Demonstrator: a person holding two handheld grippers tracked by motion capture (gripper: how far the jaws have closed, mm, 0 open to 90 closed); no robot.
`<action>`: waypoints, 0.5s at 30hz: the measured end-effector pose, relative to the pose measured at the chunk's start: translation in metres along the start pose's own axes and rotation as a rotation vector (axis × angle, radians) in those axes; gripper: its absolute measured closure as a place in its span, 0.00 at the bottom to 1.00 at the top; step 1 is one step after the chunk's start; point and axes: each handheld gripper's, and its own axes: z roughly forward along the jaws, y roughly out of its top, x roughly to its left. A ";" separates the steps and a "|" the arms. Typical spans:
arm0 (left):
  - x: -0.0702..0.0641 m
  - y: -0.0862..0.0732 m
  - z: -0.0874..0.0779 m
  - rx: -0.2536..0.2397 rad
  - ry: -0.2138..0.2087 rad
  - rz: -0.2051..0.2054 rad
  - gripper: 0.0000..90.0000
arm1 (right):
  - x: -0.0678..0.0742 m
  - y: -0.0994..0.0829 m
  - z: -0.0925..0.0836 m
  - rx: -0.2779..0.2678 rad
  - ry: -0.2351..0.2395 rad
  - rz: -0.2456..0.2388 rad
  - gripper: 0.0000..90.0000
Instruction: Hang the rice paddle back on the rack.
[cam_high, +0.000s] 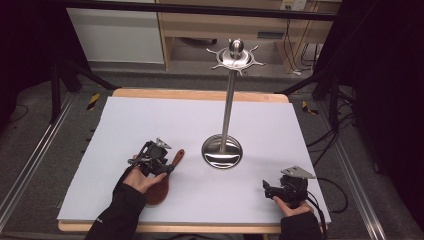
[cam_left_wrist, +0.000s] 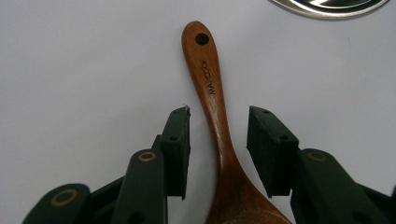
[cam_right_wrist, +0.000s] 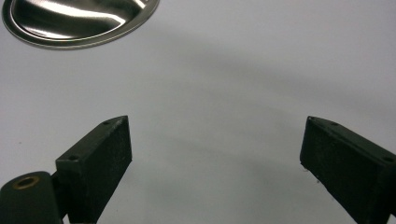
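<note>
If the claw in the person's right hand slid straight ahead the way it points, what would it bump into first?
Probably nothing soon: ahead of the right claw lies bare white table. The stand's shiny round base sits off to its left, likely outside that line.

A: Spoon (cam_left_wrist: 215, 116)?
B: Reddish-brown wood, dark lettering along the handle.
A: Stand (cam_high: 222, 151)?
B: Polished silver metal throughout.
A: Table cover (cam_high: 150, 120)?
B: Plain pale lavender-white, no pattern.
A: Left gripper (cam_left_wrist: 218, 135), right gripper (cam_right_wrist: 215, 144)?
B: Black, brass-coloured rivets
</note>
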 end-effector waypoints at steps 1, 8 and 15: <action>0.000 0.000 0.001 0.004 -0.002 -0.001 0.66 | 0.000 0.000 0.000 0.001 0.001 0.002 0.10; 0.000 -0.002 0.009 0.047 -0.003 -0.003 0.73 | 0.000 0.000 0.001 0.002 -0.002 -0.001 0.10; -0.001 -0.002 0.013 0.067 -0.011 -0.001 0.78 | 0.000 0.000 0.001 0.002 -0.001 -0.005 0.11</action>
